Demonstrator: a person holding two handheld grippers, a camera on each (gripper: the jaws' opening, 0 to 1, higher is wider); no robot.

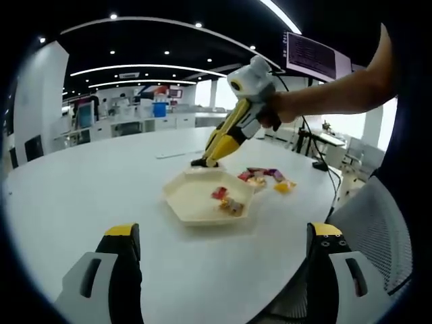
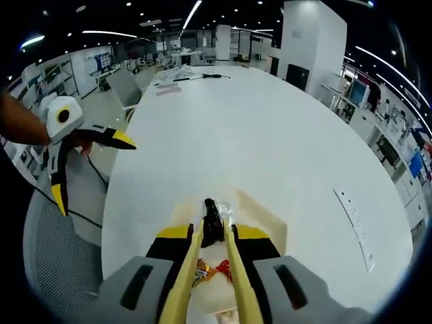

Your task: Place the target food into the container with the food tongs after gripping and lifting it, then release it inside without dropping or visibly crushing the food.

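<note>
A large white table (image 1: 101, 182) carries everything, set in a wide office with ceiling lights. Near its edge sits a pale six-sided container (image 1: 196, 199) holding a few wrapped sweets (image 1: 228, 201). Just beside its far side, more wrapped sweets (image 1: 264, 177) lie loose on the table top.

In the left gripper view, the left hand-held gripper (image 1: 223, 256) is low over the table, its jaws spread wide with nothing between them. A person's hand (image 1: 278, 108) holds the right hand-held gripper (image 1: 202, 162) tilted down, with its tip at the container's far rim.

In the right gripper view, the right hand-held gripper (image 2: 214, 233) has its jaws closed on a pair of yellow food tongs (image 2: 212, 270). The tongs' black tips (image 2: 212, 219) are pinched together around a clear-wrapped sweet (image 2: 224, 214) above the container (image 2: 270, 219). The left hand-held gripper (image 2: 94, 162) shows off to the side, jaws apart, beside a mesh chair (image 2: 54, 256).
</note>
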